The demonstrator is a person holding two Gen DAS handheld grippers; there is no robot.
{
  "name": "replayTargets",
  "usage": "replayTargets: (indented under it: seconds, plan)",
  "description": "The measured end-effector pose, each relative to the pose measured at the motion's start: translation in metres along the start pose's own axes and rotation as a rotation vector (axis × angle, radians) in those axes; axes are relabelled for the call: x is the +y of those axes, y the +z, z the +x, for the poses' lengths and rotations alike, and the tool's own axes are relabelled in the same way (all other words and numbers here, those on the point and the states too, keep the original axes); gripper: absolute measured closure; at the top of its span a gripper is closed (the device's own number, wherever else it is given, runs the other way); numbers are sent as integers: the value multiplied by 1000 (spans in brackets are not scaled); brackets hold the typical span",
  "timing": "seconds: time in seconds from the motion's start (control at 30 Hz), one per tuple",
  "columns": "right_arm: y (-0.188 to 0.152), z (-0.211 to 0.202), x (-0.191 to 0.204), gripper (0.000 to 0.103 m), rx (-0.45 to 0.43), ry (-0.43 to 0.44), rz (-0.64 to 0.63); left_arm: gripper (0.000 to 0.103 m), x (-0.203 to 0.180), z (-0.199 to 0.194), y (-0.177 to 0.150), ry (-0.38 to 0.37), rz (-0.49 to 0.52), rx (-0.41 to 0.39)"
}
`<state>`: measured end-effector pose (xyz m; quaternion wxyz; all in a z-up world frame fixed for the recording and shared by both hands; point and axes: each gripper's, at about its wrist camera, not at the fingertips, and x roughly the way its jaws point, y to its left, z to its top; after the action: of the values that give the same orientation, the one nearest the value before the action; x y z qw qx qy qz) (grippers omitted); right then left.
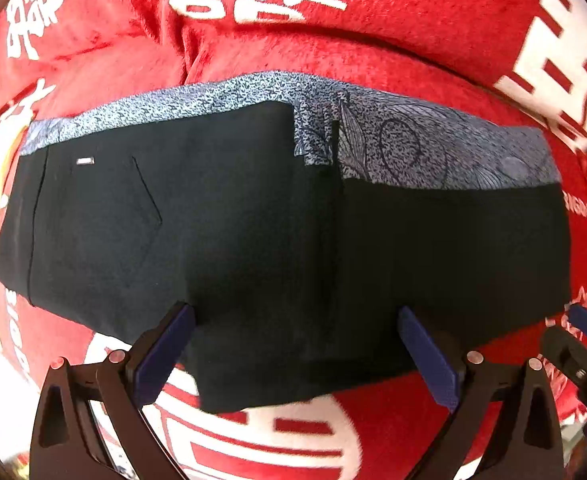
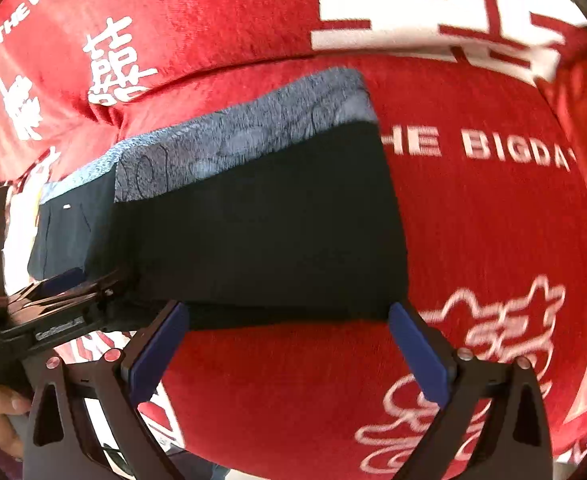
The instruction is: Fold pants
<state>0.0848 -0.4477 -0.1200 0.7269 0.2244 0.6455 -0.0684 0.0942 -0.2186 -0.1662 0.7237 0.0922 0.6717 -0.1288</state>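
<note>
Black pants (image 1: 253, 232) are lying folded on a red plush blanket (image 1: 373, 52) that is carrying large white characters and, in the right wrist view, the white lettering "THE BIGDA" (image 2: 481, 148). The bundle is forming a wide, flat block, its long side running left to right in the left wrist view. Along the far edge a blue-grey patterned lining (image 1: 433, 148) is showing, speckled on the left part and drawn with looping lines on the right part. The right half is sitting on top of the left half, a vertical fold edge (image 1: 333, 208) running down the middle. On the left half a small pale label (image 1: 84, 161) and an angled pocket seam (image 1: 147, 200) are showing. The near edge is sagging lower in the middle than at either end.

The left gripper (image 1: 295, 344) is hanging over that near edge, blue pads spread wide, nothing pinched between them; whether the fingertips are touching the cloth I cannot tell.

The right gripper (image 2: 289, 340) is hovering over the near right end of the bundle, its pads likewise spread wide and gripping nothing. In its view the left gripper's black body is lying at the left, with part of a hand (image 2: 1, 404) showing below it.
</note>
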Motion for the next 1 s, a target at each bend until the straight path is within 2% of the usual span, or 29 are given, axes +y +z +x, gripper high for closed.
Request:
replayTargets:
  seconds: [0.13,0.3,0.63,0.83,1.0]
  plan:
    - [-17,2,21,2,6,-27,45,1,23,-5,-9,-35,33,23]
    - [-31,9,73,2,26,-38,-9,1,65,-14,-24,-30,16,36]
    - [-26,35,163,2,76,-28,-196,1,167,-19,-44,-17,-202,35]
    - [-15,53,185,2,116,-73,-265,1,198,-19,-45,-29,-291,15]
    - [-21,61,194,2,154,-79,-290,1,222,-17,-44,-48,-339,-9]
